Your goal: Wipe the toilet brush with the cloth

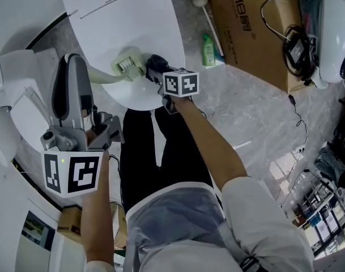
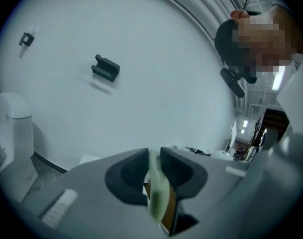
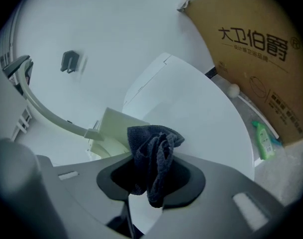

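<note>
The toilet brush has a pale green head [image 1: 127, 64] and a curved pale green handle [image 1: 101, 77], and it is held over the closed white toilet lid [image 1: 121, 16]. My left gripper [image 1: 76, 67] is shut on the handle [image 2: 155, 183], which shows edge-on between its jaws. My right gripper [image 1: 154, 68] is shut on a bunched dark grey cloth [image 3: 153, 158]. The cloth [image 1: 155, 63] is right beside the brush head [image 3: 116, 133], on its right side in the head view; contact cannot be told. The handle [image 3: 47, 111] arcs away to the left in the right gripper view.
A large cardboard box [image 1: 246, 21] stands right of the toilet, with a green bottle [image 1: 208, 50] and a white ball-ended stick [image 1: 200, 0] at its foot. Cables [image 1: 291, 44] lie at the far right. A second toilet [image 2: 12, 128] and a wall bracket [image 2: 105, 68] are on the left.
</note>
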A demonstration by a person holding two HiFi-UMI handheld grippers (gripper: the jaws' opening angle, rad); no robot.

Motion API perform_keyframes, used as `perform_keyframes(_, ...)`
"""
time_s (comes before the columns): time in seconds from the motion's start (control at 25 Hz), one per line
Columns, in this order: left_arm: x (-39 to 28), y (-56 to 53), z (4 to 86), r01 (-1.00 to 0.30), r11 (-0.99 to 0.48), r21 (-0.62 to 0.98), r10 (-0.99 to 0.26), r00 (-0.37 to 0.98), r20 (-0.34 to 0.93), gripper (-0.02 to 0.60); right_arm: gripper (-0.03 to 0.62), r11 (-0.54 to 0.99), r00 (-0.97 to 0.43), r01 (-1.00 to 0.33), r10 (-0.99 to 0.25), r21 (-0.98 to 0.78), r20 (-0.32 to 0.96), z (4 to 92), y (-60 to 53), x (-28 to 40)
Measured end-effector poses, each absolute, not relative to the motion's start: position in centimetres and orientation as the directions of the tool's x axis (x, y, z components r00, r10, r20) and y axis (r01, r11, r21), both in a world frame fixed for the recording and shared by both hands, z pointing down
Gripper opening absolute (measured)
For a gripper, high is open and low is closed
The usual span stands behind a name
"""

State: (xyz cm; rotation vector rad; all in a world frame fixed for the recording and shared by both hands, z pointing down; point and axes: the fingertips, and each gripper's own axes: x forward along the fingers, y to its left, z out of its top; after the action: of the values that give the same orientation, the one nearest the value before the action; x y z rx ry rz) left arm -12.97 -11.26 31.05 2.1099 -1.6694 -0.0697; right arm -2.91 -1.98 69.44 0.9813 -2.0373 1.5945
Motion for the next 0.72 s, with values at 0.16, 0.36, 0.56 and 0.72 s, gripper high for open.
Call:
perform_keyframes(0.16,-12.9,-11.3,31.0,-0.909,-0.178,0.378,-0.933,0.278,0.227,0.0,0.115,-0.006,-0.685,-0.67,-0.38,-0.742,0.622,69.6,-1.3,-2.6)
perform_keyframes(0.36,-12.7,-11.4,31.1,-0.9,-0.204,0.385,-0.927,0.304,0.22,0.0,0.114,-0.131,-0.67,-0.583,-0.48,-0.802,0.566,69.8,-0.6,-2.5)
perform_keyframes(0.56,-12.6,-11.4,31.2,-0.894,-0.222,0.39,-0.923,0.321,0.212,0.0,0.114,-0.199,-0.627,-0.534,-0.558,-0.822,0.543,69.8,-0.2,-2.4)
perform_keyframes(0.72,-12.4,-11.3,31.2,-0.886,-0.24,0.397,-0.916,0.342,0.21,0.0,0.112,-0.247,-0.594,-0.492,-0.605,-0.835,0.529,69.9,0.5,-2.5)
